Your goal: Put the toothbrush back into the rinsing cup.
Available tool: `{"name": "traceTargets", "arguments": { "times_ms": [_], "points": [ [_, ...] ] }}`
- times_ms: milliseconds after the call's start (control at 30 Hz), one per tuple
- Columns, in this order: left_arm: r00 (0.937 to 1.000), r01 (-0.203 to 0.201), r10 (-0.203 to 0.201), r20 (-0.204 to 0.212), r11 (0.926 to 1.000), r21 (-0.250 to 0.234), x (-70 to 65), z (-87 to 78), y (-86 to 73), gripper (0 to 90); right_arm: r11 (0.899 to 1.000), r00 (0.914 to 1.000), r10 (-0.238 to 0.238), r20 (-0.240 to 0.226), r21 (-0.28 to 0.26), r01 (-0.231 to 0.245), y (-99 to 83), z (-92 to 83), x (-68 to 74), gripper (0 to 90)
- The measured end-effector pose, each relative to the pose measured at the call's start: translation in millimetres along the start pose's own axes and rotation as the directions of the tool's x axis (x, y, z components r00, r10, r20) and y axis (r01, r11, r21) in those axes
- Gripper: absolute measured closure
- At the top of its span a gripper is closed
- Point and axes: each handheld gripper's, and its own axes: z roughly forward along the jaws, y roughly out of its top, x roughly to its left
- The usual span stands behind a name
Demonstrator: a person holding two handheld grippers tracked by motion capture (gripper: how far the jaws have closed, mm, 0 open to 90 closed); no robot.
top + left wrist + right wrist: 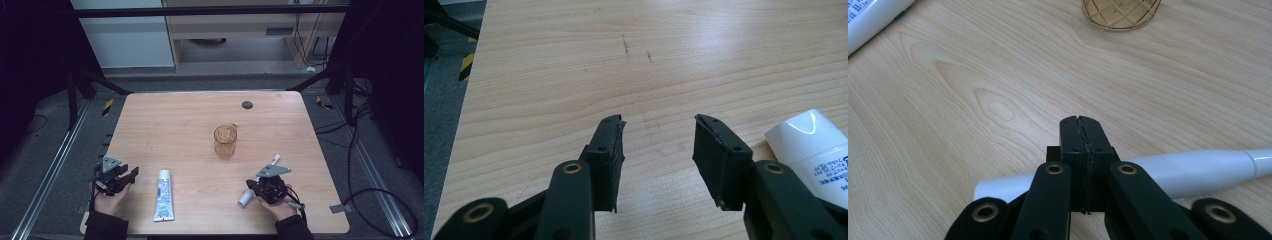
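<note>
Black fingers of the right gripper are pressed together with nothing between them, poised above one white electric toothbrush lying across the lower frame on the desk. It looks light, stiff and slippery; its thick handle is probably the best hold. Left gripper fingers stand wide and empty beside one toothpaste tube. One amber glass cup stands centre, likely fragile.

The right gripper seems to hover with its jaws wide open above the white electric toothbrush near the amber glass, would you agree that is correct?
Not quite: the right gripper has its jaws pressed shut together, with nothing between them, as the right gripper view shows. The rest holds: it hovers above the white electric toothbrush, with the amber glass standing nearby on the table.
</note>
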Motion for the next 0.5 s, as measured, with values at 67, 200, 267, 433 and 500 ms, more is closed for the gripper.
{"name": "traceTargets", "arguments": {
  "times_ms": [67,200,267,433,500],
  "points": [
    [1.0,0.0,0.0,0.0,1.0,0.0,0.0,0.0,0.0,53.9,1.0,1.0,0.002,0.0,0.012,-0.002,-0.7,0.3,0.0,90.0],
    [1.0,0.0,0.0,-0.001,1.0,0.0,0.1,0.0,0.0,53.7,1.0,1.0,-0.002,0.001,0.018,0.002,-1.8,1.3,-0.4,90.0],
    [1.0,0.001,-0.001,-0.001,1.0,0.0,0.2,-0.1,0.0,53.7,1.0,1.0,0.0,0.003,0.023,0.0,-2.2,0.9,-0.8,90.0],
    [1.0,0.0,0.0,-0.001,1.0,0.001,0.2,0.0,-0.1,53.5,0.999,1.0,0.005,0.006,0.032,-0.005,-4.8,-1.2,-3.2,90.0],
    [1.0,0.0,0.0,-0.002,1.0,0.0,0.3,-0.1,-0.1,53.5,1.0,0.9999,0.007,0.01,0.03,-0.007,-5.7,-2.2,-4.1,90.0]
  ]
}}
